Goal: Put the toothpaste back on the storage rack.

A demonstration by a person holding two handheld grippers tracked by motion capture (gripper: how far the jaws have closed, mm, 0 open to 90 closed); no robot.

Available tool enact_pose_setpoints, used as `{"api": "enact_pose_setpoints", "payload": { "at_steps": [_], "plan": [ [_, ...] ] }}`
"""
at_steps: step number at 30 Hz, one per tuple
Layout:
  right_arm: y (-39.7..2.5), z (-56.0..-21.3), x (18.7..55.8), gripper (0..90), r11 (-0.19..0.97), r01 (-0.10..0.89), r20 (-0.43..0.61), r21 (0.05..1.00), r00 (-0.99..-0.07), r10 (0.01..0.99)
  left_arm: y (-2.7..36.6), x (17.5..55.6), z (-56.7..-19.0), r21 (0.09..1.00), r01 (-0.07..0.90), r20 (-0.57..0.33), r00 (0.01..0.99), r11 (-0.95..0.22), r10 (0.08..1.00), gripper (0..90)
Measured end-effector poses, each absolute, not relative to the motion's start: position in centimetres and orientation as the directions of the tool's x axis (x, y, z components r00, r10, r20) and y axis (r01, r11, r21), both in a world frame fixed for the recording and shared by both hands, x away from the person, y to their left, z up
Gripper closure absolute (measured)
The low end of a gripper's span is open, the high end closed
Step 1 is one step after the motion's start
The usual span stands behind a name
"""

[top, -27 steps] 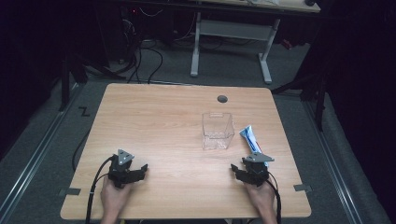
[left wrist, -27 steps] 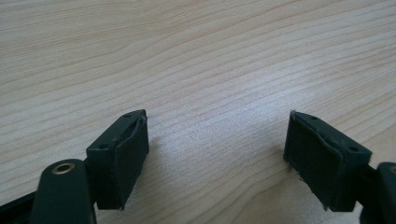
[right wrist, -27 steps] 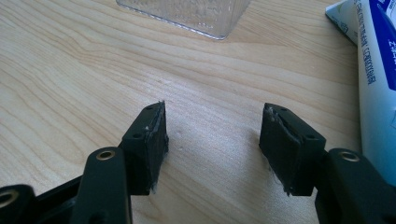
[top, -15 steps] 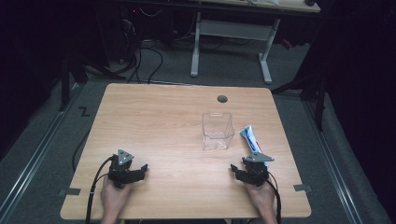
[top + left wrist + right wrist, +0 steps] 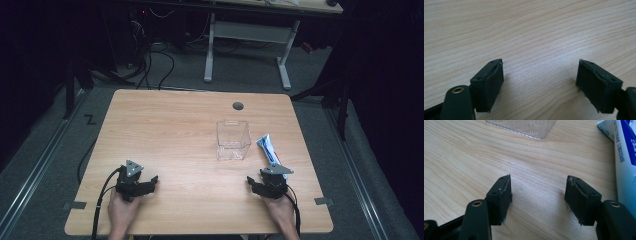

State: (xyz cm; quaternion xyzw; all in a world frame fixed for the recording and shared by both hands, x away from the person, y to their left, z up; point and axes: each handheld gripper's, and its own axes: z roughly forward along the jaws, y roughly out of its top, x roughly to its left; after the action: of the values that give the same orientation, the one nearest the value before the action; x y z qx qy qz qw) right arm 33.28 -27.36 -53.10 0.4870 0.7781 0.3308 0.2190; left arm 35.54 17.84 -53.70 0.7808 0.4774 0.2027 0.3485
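High view: the table (image 5: 165,130) takes up most of the scene, a pale wood top with a small round grommet (image 5: 238,106) near its far edge. Right of centre stands a clear box (image 5: 232,140), upright and open at the top, with nothing to be seen inside. Just beside it on the right, apart from its wall, lies a blue-and-white tube (image 5: 267,150), flat on the wood and pointing toward the near right.

The left gripper (image 5: 150,181) rests at the near left, well apart from both things; its own view has bare wood between jaws held wide apart. The right gripper (image 5: 251,183) sits at the near right, just short of the tube's near end, the grey plate on top overlapping that end in the high view. In the right gripper view its jaws are also spread, gripping nothing, with the box ahead and the tube (image 5: 625,170) along the right edge.

Against the pictures from just under a second ago, almost nothing has shifted: both hands lie where they lay, box and tube unmoved. That suggests the work has not started, and the likely opening is the right gripper reaching for the tube, perhaps to put it in the box.
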Motion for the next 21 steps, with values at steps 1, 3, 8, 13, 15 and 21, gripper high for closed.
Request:
{"api": "enact_pose_setpoints", "payload": {
  "at_steps": [1,3,8,13,15,21],
  "plan": [
    [-27.36,-53.1,33.26,38.4,0.303,0.615,-0.016,0.728,-0.426,0.904,17.83,35.54,-53.7,0.738,0.604,-0.016,0.462,-0.301,0.887,22.3],
    [-27.39,-53.09,33.26,39.3,0.297,0.617,-0.012,0.729,-0.422,0.907,17.83,35.54,-53.7,0.738,0.604,-0.016,0.462,-0.301,0.887,22.3],
    [-27.34,-53.1,33.22,40.3,0.296,0.617,-0.019,0.729,-0.415,0.91,17.84,35.54,-53.7,0.738,0.604,-0.016,0.462,-0.301,0.887,22.3],
    [-27.4,-53.03,33.03,45.4,0.282,0.622,-0.014,0.73,-0.399,0.917,17.84,35.54,-53.69,0.737,0.605,-0.017,0.463,-0.302,0.886,22.3],
    [-27.59,-52.98,32.85,46.6,0.276,0.617,-0.013,0.737,-0.395,0.918,17.83,35.54,-53.7,0.738,0.604,-0.016,0.462,-0.301,0.887,22.3],
    [-27.92,-52.41,32.31,48.0,0.269,0.604,-0.015,0.75,-0.39,0.921,17.84,35.54,-53.7,0.738,0.604,-0.016,0.462,-0.301,0.887,22.3]
  ]
}}
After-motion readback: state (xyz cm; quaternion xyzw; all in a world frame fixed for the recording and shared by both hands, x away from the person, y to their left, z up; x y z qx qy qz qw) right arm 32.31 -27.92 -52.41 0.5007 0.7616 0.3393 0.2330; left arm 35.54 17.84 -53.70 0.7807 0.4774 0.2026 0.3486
